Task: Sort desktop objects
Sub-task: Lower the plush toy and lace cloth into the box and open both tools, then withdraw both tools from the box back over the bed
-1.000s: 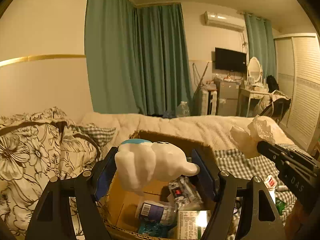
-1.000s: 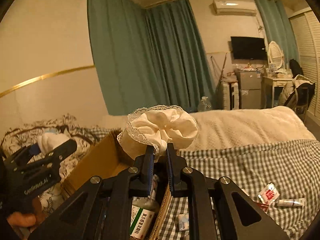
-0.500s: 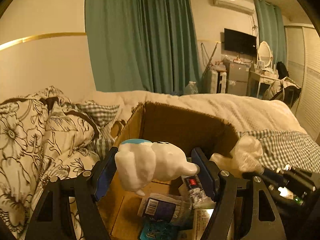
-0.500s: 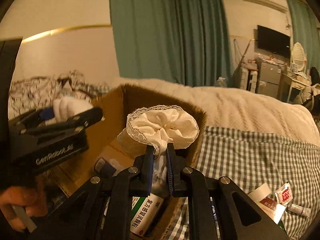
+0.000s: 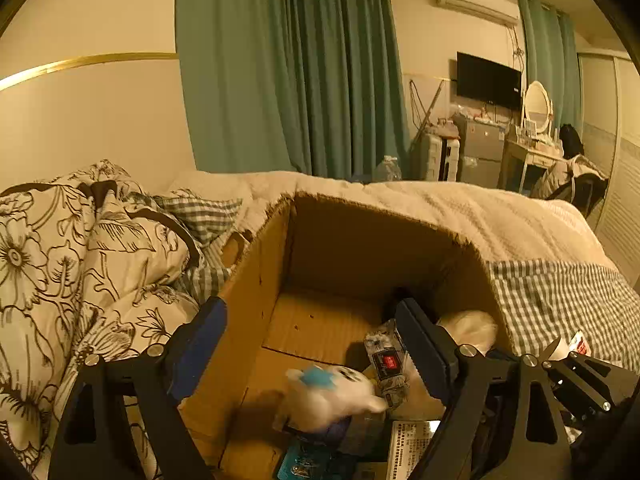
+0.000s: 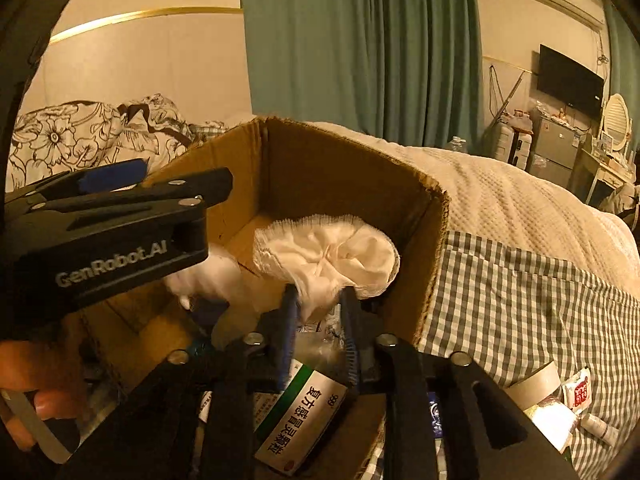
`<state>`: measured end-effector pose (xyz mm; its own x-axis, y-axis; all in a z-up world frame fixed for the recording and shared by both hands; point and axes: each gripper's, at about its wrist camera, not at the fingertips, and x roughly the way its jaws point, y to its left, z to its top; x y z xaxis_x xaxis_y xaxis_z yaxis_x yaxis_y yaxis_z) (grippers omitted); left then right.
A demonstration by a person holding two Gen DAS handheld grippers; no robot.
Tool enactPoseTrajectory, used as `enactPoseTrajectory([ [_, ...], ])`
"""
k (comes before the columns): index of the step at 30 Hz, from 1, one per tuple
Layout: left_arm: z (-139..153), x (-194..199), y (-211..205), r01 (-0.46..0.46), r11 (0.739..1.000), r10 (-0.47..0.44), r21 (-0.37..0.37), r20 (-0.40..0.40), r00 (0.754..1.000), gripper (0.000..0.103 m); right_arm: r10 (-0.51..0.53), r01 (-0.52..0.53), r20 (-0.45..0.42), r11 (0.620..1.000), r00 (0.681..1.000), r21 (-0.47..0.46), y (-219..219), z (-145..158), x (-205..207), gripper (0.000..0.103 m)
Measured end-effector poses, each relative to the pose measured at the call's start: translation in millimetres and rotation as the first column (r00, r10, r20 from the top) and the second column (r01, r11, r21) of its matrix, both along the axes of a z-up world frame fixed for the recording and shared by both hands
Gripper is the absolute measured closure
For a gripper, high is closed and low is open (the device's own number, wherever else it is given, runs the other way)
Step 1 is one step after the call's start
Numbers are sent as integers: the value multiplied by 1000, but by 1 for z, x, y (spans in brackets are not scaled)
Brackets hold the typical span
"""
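White plush toy [image 5: 328, 396] had dropped from the wide-open left gripper [image 5: 312, 336] into the cardboard box [image 5: 360, 240]; right gripper [image 6: 318, 312], fingers parting, was releasing the scrunchie [image 6: 328, 256] likewise.

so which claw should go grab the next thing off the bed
Left, probably. The left claw is open and empty, its white toy dropped blurred into the cardboard box. The right claw has parted around the lace scrunchie, which hasn't fallen clear.

Plush toy [image 5: 328, 396] inside cardboard box [image 5: 256, 308]
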<state>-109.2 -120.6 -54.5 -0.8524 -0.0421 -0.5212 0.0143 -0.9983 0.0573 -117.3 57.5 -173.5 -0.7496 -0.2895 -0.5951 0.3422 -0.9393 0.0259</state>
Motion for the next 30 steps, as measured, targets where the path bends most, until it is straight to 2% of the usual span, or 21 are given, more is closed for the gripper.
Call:
enactPoseTrajectory([
  [5,17,12,-5,-2,1000,3,30,-48,999,12,-2,1,-34,1000,999,-7,0,12,7,60],
  [10,41,33,-8,-5,998,14,65,-134,991,0,-29,27,-88,999,996,-24,9,29,19,53],
  [13,52,45,-10,-25,995,41,94,-168,985,0,-54,48,-143,998,988,-48,19,44,30,45],
  [18,65,60,-11,-2,989,34,151,-212,977,0,-105,88,-223,992,969,-86,41,68,50,43],
  [20,69,66,-9,14,987,23,162,-227,974,0,-123,98,-261,990,957,-104,53,79,59,38],
  [24,75,77,-2,53,984,-7,172,-255,967,0,-171,128,-328,981,929,-149,74,99,75,14],
  [30,80,87,9,101,978,-48,182,-276,960,0,-244,182,-371,964,896,-193,103,119,91,0],
])
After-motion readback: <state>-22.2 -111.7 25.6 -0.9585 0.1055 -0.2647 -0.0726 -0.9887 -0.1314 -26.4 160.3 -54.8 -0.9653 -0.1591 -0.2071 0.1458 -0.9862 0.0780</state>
